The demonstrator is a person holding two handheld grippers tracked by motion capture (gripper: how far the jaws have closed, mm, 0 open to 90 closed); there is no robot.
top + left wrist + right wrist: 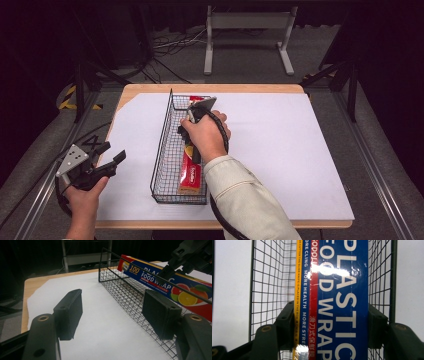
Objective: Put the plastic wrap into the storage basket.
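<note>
Clamping the plastic wrap box (337, 300) by its long sides, right gripper (196, 116) jaws partly closed, box lying lengthwise in the wire basket (165, 150) near the desk's (280, 89) middle. Left gripper (107, 162) open, empty, at the left edge. White sheet (280, 150) over wood; dark room, cables behind. Box's far end hidden by the hand.

grey carpet floor (320, 55) with black cables (165, 45), a grey metal stand (247, 22), dark surroundings

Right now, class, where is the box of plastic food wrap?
In the high view the food wrap box lies lengthwise in the wire basket at the table's middle, clamped by the right gripper; the left gripper waits open beside it.
</note>
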